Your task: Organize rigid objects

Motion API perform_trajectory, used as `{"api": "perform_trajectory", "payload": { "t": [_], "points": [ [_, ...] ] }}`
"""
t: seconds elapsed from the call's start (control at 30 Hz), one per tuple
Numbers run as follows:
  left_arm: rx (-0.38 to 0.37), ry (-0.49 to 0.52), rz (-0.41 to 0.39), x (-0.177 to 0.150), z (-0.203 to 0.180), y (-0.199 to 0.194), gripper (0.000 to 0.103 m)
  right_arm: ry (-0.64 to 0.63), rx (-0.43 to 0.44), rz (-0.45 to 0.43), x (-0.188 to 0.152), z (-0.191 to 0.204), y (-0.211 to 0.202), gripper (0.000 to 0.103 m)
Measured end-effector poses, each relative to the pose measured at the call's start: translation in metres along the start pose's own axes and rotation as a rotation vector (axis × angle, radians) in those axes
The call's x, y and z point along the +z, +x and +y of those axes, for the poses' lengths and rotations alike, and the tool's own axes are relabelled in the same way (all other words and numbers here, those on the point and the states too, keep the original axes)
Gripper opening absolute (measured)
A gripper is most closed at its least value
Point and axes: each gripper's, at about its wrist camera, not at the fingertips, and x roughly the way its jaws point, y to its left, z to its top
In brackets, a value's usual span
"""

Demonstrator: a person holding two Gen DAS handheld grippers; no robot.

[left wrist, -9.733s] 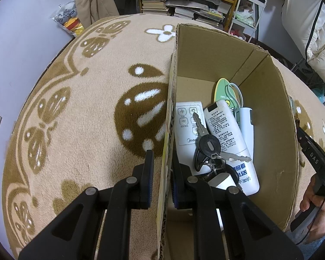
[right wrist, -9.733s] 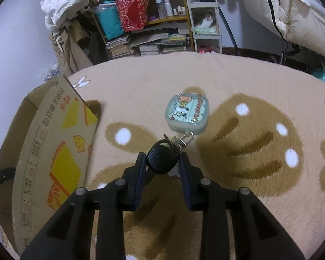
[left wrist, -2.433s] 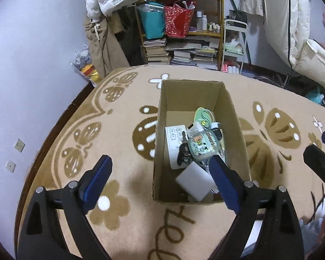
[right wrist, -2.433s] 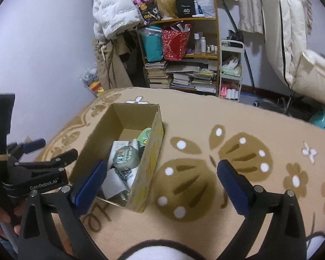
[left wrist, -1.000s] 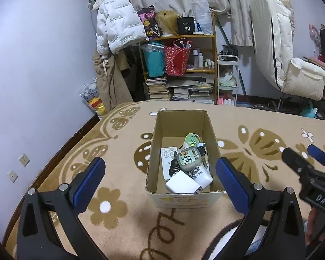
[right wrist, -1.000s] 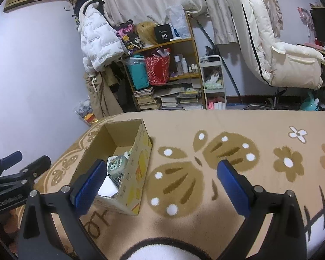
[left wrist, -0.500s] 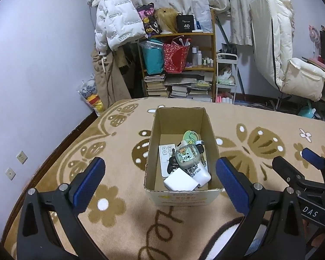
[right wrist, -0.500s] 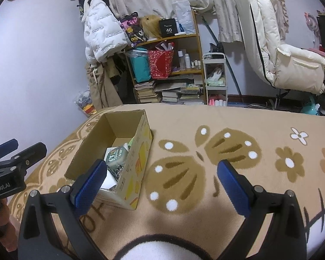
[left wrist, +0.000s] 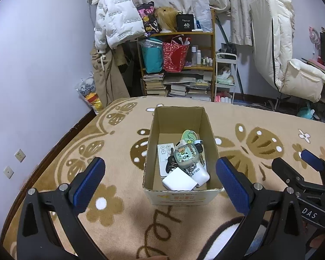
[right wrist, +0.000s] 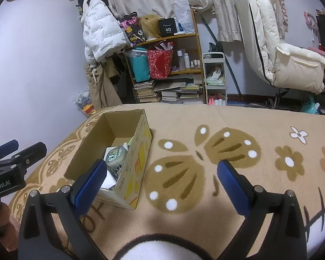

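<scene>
- Both the left gripper (left wrist: 160, 179) and right gripper (right wrist: 162, 182) are gaping wide, carrying nothing.
- The cartoon case (left wrist: 186, 154) is perching atop the cardboard box (left wrist: 182, 197) pile; nudging it risks spilling.

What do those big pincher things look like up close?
Each is black plastic with two long angled fingers, silver screws at the joints and ridged blue pads on the inner faces. The right gripper, seen from the left camera, carries white letters "DAS"; the left gripper reads "enRobot.AI".
</scene>
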Motion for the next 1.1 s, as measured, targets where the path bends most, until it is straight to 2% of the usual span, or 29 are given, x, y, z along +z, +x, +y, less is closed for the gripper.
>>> {"api": "perform_trajectory", "payload": {
  "t": [1.1],
  "points": [
    [-0.004, 0.006, 0.027, -0.001, -0.006, 0.005, 0.101, 0.012, -0.011, -0.002, -0.009, 0.001, 0.004, 0.103]
  ]
}}
